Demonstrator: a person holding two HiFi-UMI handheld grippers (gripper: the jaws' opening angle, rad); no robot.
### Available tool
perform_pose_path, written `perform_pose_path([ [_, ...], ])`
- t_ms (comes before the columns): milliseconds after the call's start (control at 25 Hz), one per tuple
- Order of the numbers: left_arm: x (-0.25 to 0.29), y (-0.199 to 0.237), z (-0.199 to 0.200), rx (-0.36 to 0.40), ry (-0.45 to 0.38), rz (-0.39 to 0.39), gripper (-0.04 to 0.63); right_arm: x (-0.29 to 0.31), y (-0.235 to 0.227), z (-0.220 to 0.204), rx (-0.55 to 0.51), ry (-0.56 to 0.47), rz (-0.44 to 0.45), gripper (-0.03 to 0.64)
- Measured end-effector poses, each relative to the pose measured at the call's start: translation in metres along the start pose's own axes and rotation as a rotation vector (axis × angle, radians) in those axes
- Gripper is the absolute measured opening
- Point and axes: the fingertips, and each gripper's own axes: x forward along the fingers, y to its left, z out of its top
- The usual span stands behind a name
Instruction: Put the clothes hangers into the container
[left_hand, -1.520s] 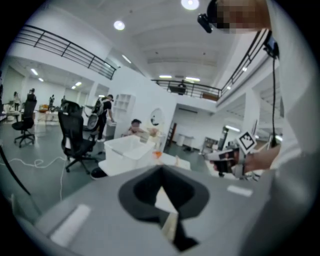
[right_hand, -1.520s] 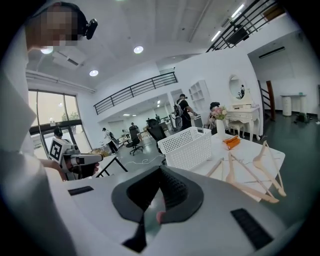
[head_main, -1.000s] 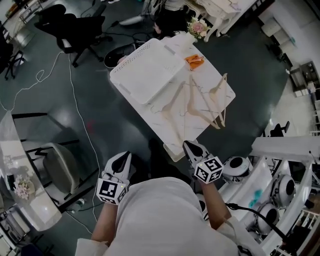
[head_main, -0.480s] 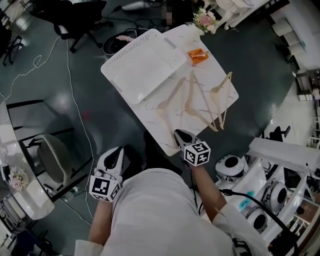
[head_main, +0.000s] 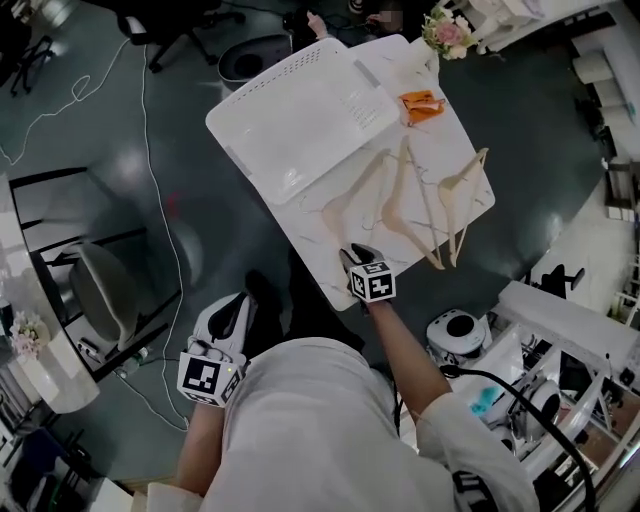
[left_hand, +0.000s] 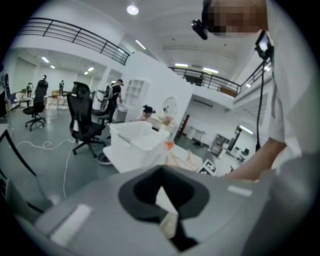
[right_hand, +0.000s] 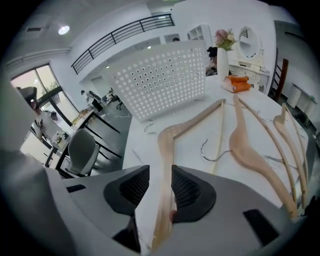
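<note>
Hanger (right_hand: 167, 142) running between the right gripper's (right_hand: 160, 179) jaws, low centre of frame. They've just been opening, pads clear of the wood. Left gripper (left_hand: 161, 176) closed on nothing, lower left, off the table (head_main: 318, 248). White marble top, perforated white container (head_main: 300, 130) upper centre, dark glossy floor (head_main: 150, 190) around.

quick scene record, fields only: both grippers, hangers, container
right gripper: open, jaws just opening, astride an arm of the nearest hanger, not clamped
left gripper: jaws together, empty, off the table
other hangers: lying flat on the table
container: white, perforated, looks empty
</note>
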Motion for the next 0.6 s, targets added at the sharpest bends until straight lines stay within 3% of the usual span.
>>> perform_pose_path([
  [160,-0.001,0.009,-0.002,-0.013,0.014,0.03,0.002,0.023,-0.008,-0.011,-0.036,0.068,-0.04,0.132],
  [520,-0.012,0.021,-0.008,-0.044,0.018,0.077,0.002,0.038,-0.012,-0.021,-0.065,0.119,-0.105,0.133],
  [600,-0.013,0.022,-0.01,-0.047,0.018,0.081,0.002,0.039,-0.017,-0.021,-0.081,0.117,-0.151,0.095],
])
